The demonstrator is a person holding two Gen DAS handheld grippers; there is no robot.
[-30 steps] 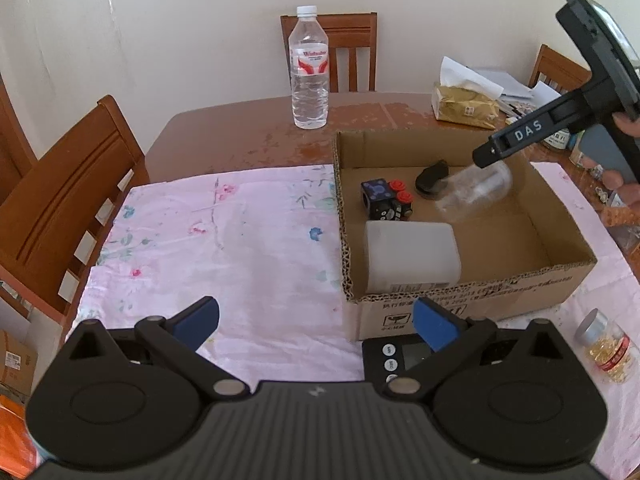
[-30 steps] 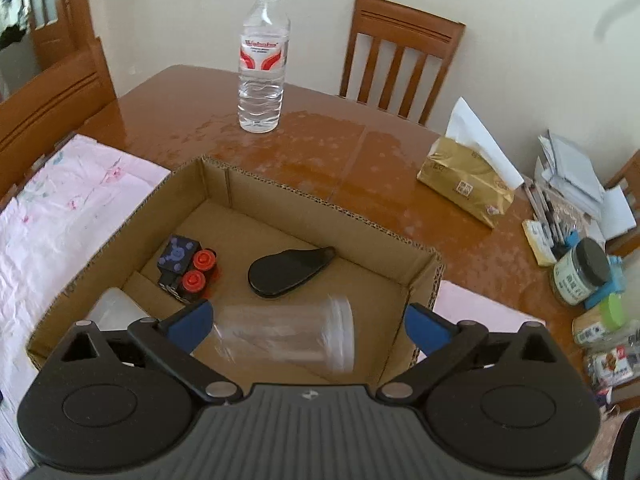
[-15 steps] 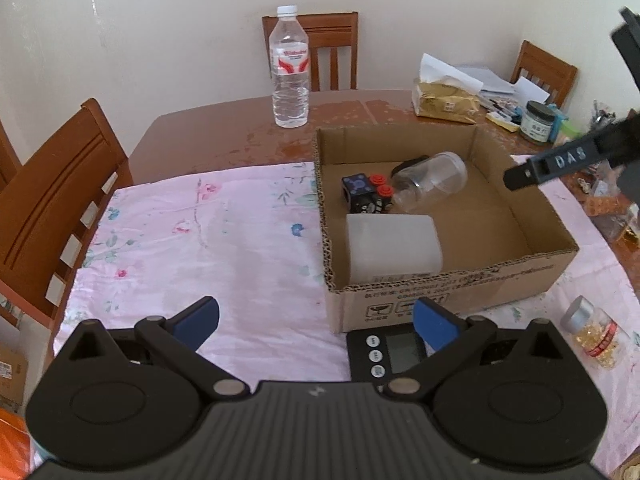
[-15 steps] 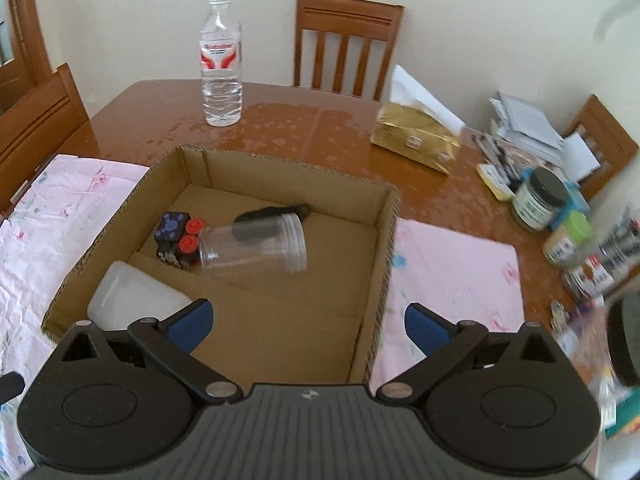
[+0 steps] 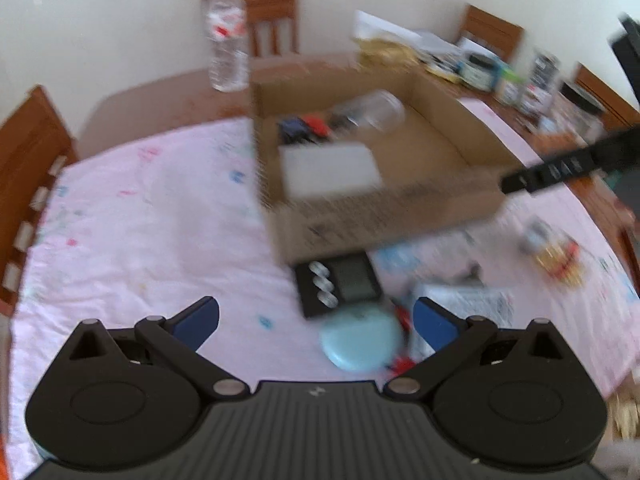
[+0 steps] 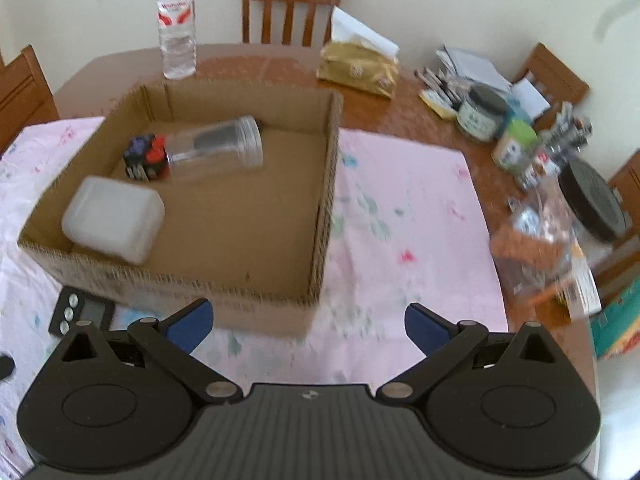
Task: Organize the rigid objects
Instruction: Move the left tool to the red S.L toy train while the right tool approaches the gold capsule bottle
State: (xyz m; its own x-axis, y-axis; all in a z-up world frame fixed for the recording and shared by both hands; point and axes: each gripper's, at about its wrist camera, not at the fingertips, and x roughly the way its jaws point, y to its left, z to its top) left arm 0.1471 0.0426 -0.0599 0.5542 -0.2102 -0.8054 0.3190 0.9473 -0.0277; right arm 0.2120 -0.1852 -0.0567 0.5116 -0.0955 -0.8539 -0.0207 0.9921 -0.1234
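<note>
Wooden chairs ring the brown table where we work, and a pink floral cloth covers its near half. On the cloth sits the cardboard box, open at the top. Inside it we see a clear plastic jar lying on its side, touching a small black and red cube at its closed end, with a dark object partly hidden behind the jar. A white translucent container lies in the near left corner of the box, apart from the jar. Our right gripper hangs above the cloth just in front of the box, its blue-tipped fingers spread wide with nothing between them. Our left gripper is likewise released and empty, over the cloth near a black digital scale that sits partly under the box's front edge, and a pale blue round case lies just beside it. A small jar with gold contents rests on the cloth to the right of the box, though the left view is blurred. A water bottle stands upright beyond the box.
</note>
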